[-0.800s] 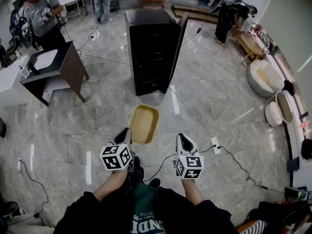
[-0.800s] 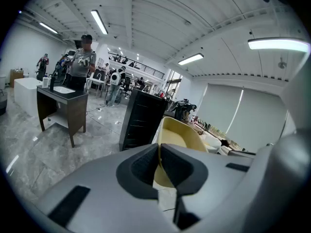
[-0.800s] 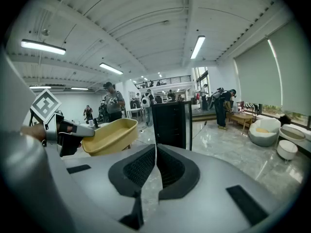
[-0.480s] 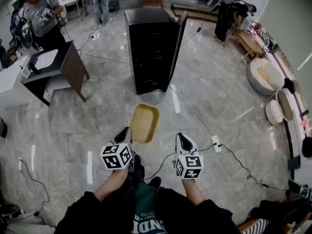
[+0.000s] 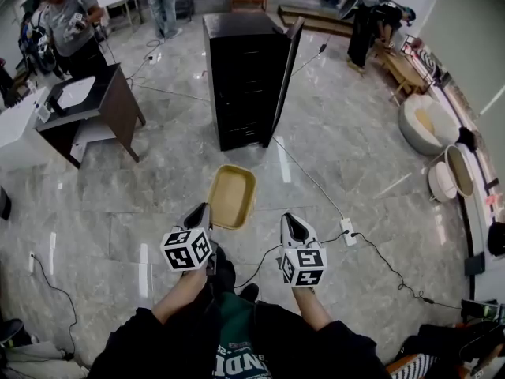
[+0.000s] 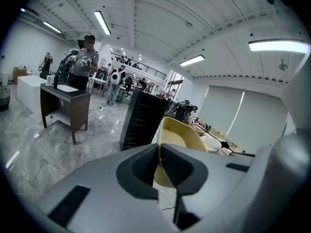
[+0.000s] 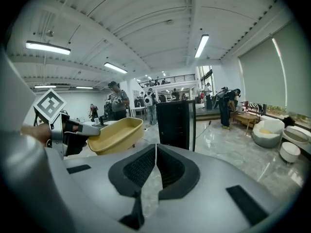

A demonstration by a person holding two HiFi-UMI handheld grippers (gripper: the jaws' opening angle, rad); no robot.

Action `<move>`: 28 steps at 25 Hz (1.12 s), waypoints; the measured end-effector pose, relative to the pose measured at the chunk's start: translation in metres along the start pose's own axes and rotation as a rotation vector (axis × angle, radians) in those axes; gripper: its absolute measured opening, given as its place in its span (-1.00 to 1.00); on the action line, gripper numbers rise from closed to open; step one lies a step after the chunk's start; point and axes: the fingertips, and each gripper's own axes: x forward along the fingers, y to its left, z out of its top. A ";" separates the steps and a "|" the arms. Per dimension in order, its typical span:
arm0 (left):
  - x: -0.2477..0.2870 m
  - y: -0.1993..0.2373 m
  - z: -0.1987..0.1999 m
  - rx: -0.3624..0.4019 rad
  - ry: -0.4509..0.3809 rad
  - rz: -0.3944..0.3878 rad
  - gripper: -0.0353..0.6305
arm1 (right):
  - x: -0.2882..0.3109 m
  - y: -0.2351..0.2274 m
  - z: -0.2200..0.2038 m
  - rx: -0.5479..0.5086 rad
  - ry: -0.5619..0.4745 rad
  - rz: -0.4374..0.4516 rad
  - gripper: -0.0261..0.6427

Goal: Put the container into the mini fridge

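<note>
A shallow yellow container (image 5: 231,197) hangs above the floor, its near rim clamped in my left gripper (image 5: 203,214). The left gripper view has the container (image 6: 176,141) rising straight out from between the shut jaws. My right gripper (image 5: 290,225) stands shut and empty to the right of it. From the right gripper view, the container (image 7: 116,134) and the left gripper (image 7: 68,130) lie at the left. The black mini fridge (image 5: 246,79) stands ahead on the floor with its door (image 5: 286,71) swung open to the right; it shows again as the fridge (image 7: 177,124) and the fridge (image 6: 142,125).
A dark desk (image 5: 95,113) and a white counter (image 5: 20,125) stand at the left, with people (image 5: 67,22) behind. A power strip (image 5: 344,230) and cables (image 5: 316,184) lie on the marble floor to the right. Round cushions (image 5: 426,125) sit at the far right.
Both grippers and the container have shifted slightly forward toward the fridge. Grip states are unchanged.
</note>
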 end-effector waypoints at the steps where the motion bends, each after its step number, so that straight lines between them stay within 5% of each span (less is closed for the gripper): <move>1: 0.001 -0.001 -0.001 -0.001 0.006 -0.001 -0.82 | 0.000 -0.001 0.000 0.003 0.003 -0.003 -0.82; 11: 0.047 -0.003 0.021 0.008 0.019 -0.040 -0.82 | 0.026 -0.018 0.008 0.027 0.010 -0.039 -0.82; 28: 0.165 0.038 0.079 0.002 0.060 -0.081 -0.82 | 0.154 -0.043 0.058 0.025 0.026 -0.060 -0.82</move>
